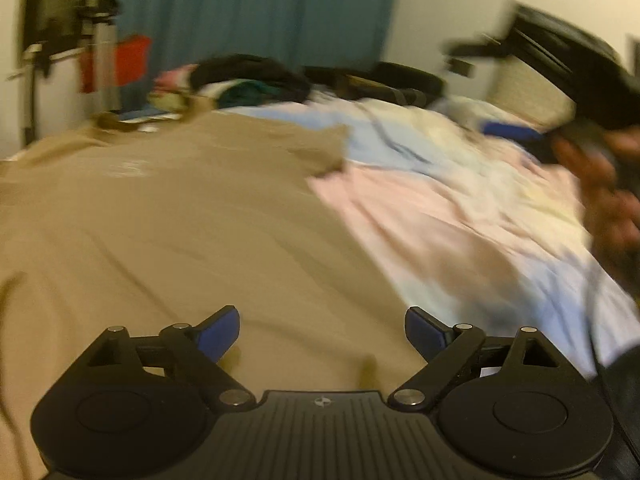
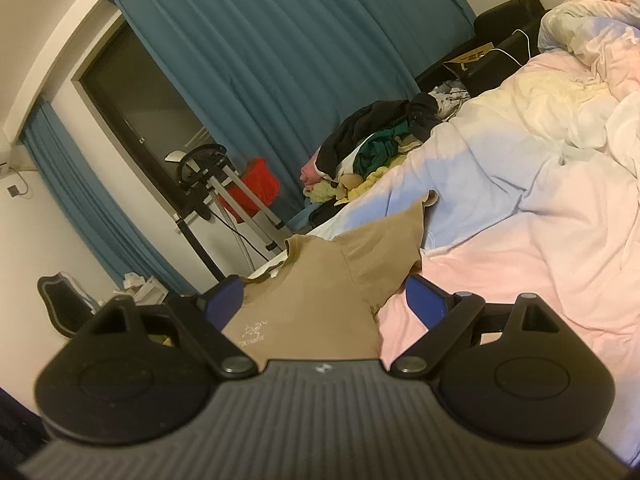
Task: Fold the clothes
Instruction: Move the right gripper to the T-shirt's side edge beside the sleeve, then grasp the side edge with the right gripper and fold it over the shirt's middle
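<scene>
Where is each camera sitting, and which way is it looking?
Left wrist view: sits on the left tool, looking down across the tan T-shirt spread on the bed's pastel quilt; its own open blue fingers show, plus the person's other hand at the right edge.
Right wrist view: sits on the right tool, looking lower along the bed toward the teal curtain; its open fingers show.
Both see: the T-shirt, quilt, curtain and clothes pile.

Tan shirt (image 2: 320,280), pink-blue duvet (image 2: 520,220), seemingly teal curtain (image 2: 280,60).
</scene>
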